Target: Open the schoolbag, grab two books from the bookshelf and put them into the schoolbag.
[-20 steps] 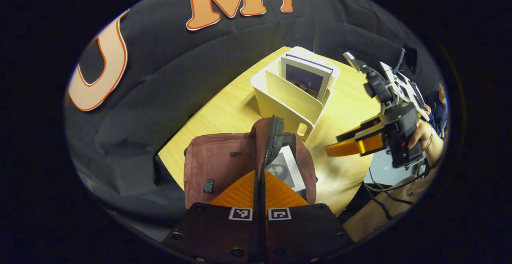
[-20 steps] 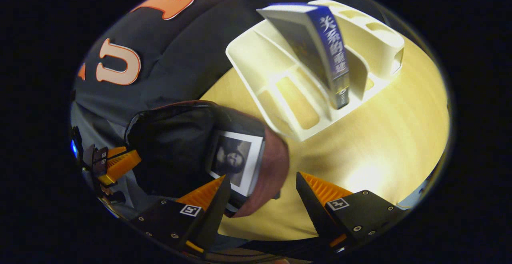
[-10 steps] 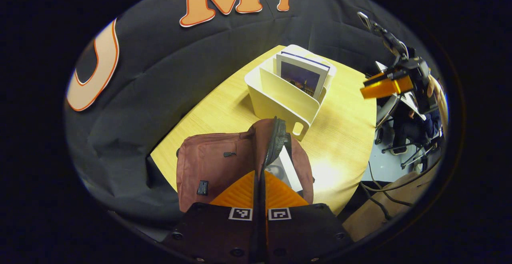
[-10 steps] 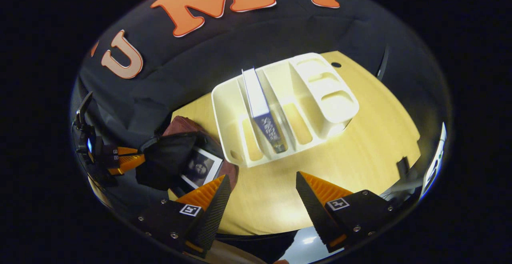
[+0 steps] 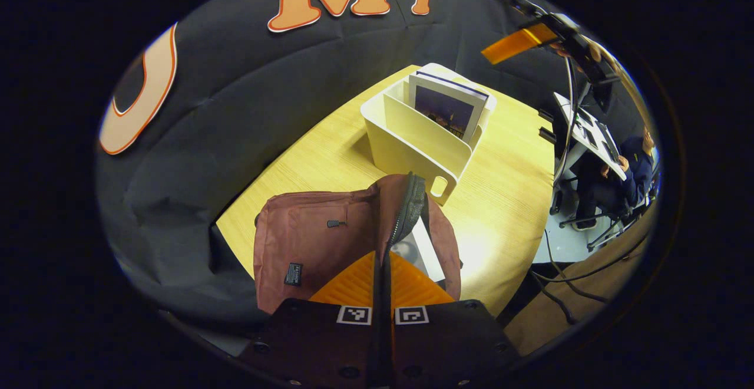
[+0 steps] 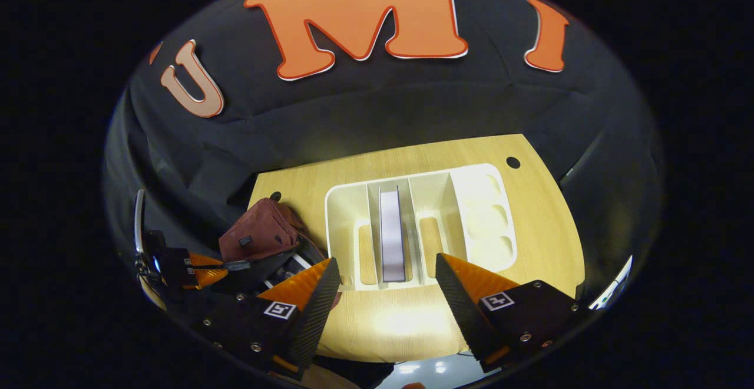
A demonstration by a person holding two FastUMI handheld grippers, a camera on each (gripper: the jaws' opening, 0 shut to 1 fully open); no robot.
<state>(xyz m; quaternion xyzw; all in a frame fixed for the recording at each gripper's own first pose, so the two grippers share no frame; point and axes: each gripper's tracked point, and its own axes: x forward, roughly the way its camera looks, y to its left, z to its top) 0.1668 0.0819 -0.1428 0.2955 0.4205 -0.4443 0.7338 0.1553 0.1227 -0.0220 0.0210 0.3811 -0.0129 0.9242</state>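
Maroon fabric schoolbag [image 5: 312, 247] lies on pale wood bench [image 5: 506, 188], mouth open w/ a white-bordered book [image 5: 425, 253] inside. At its 1 o'clock, cream plastic bookshelf [image 6: 353, 200] holds one upright blue-spined book [image 6: 392, 233]. Left gripper [image 5: 382, 274] jaws pinch the bag's zipper edge [image 5: 406, 212]. Right gripper [image 6: 383, 283] jaws spread wide, high above shelf.

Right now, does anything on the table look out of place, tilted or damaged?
Nothing looks damaged or spilled. The schoolbag lies at the table corner, its flap held up by the left tongs, with one book showing inside. Another book stands upright in the bookshelf. The right tongs hang open above it.
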